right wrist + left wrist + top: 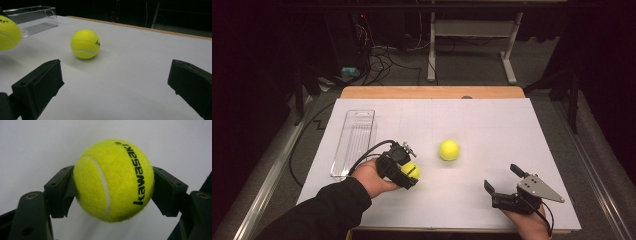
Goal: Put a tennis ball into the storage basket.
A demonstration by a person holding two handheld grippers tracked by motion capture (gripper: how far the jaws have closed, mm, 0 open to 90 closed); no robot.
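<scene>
Where the left hand-held gripper (pixel 408 169) sits over the white paper-covered worktop (pixel 492 125), its two black jaws pinch a fuzzy yellow-green tennis ball (pixel 113 180), one jaw pressed to each side. This held ball carries a curved white seam and black lettering reading "kawasaki"; in the left gripper view it appears clear of the white surface behind it, with a soft shadow beneath. The left hand (pixel 371 179) grips the tool from behind, a dark sleeve (pixel 324 210) running back to the near edge.

Second tennis ball (pixel 449 150): same felt, same round shape, resting loose on the worktop, ahead of the right hand-held gripper (pixel 506 181) and beside the left one, apart from both. In the right gripper view it lies beyond the gap between the jaws, toward the left jaw.

Right hand-held gripper: black, blocky jaws spread wide with nothing between them, low over the paper. A grey three-cornered plate (pixel 539 188) sits on top; the right hand (pixel 528 222) holds it from the near edge.

Clear plastic tray (pixel 354 142): long, rectangular, ribbed floor, rounded corners, lying on the worktop beyond the left hand-held gripper and to its outer side. Nothing visible inside it.

Worktop: light wood edge (pixel 432 92) at the far side, white sheet over the rest.
</scene>
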